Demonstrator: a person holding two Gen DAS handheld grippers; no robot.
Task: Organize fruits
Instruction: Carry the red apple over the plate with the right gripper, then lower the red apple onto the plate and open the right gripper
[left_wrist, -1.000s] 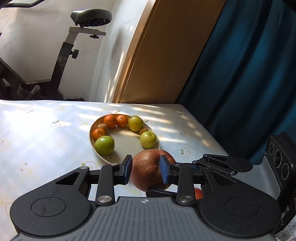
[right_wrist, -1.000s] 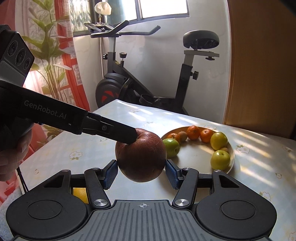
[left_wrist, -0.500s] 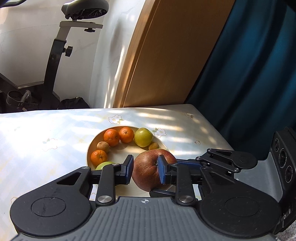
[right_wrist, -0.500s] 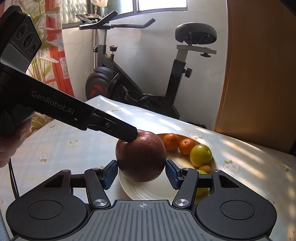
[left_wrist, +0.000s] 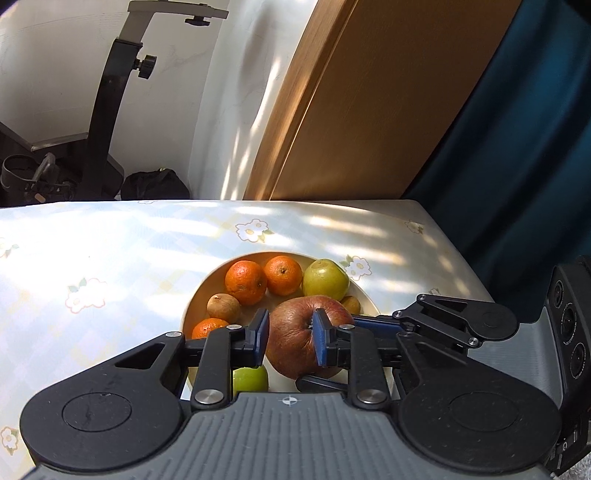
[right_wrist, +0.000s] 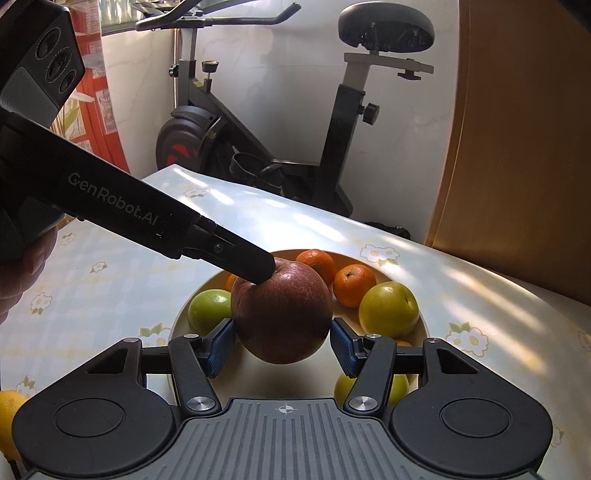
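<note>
Red apple (left_wrist: 295, 339) gripped by both tongs, L (left_wrist: 289, 336) & R (right_wrist: 282, 345), above plate (right_wrist: 413, 334).

Sunlight is dappling a floral-print counter (left_wrist: 110, 251). An exercise bike (right_wrist: 280, 122) is standing against the white wall (left_wrist: 55, 92); a wooden panel (left_wrist: 369, 110) and teal curtain (left_wrist: 517, 147) are flanking it.
</note>
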